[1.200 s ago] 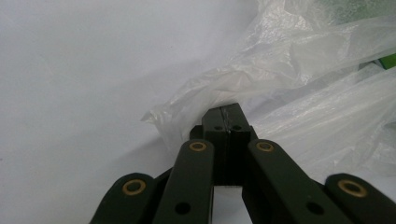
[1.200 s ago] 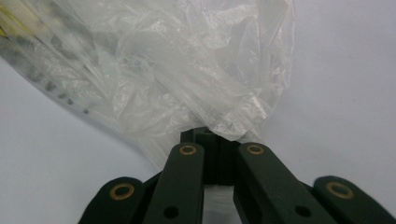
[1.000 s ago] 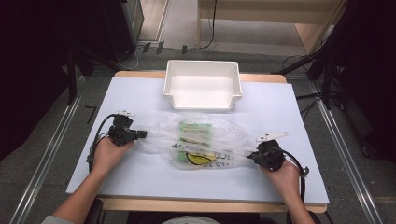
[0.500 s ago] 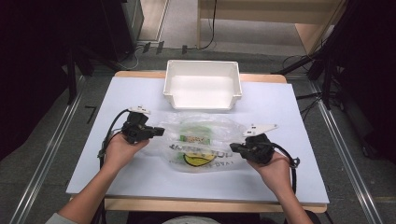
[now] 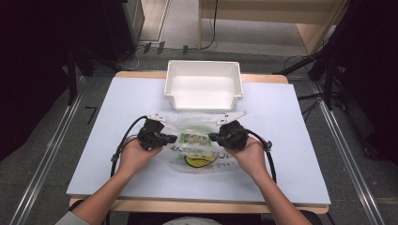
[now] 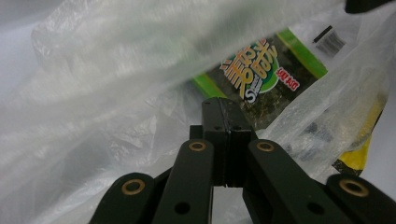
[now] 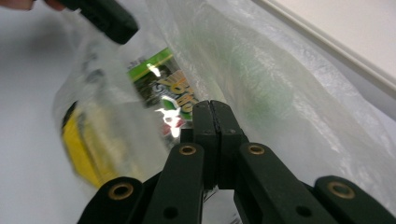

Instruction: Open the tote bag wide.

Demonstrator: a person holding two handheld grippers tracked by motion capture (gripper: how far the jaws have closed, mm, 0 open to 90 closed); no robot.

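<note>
A clear plastic bag (image 5: pixel 202 154) lies mid-table with a green snack packet (image 5: pixel 194 138) and a yellow-printed item (image 5: pixel 199 161) inside. My left gripper (image 5: pixel 171 138) pinches the bag's left side and my right gripper (image 5: pixel 214 137) its right side, tips facing each other. In the left gripper view the jaws (image 6: pixel 226 108) are pressed together with film bunched round them and the green packet (image 6: pixel 261 70) just beyond. The right gripper (image 7: pixel 211 110) is also shut, with film draped to its right, the packet (image 7: pixel 161 91) ahead and the yellow item (image 7: pixel 81 144) to the left.
A white empty bin (image 5: pixel 202 101) stands just behind the bag at the table's far middle. The pale table (image 5: pixel 300 140) has bare surface left and right of my hands. Cables trail from both grippers toward the front edge.
Both grippers have moved inward and away from me, toward each other. The bag has bunched up narrower between them and shifted nearer the bin.
</note>
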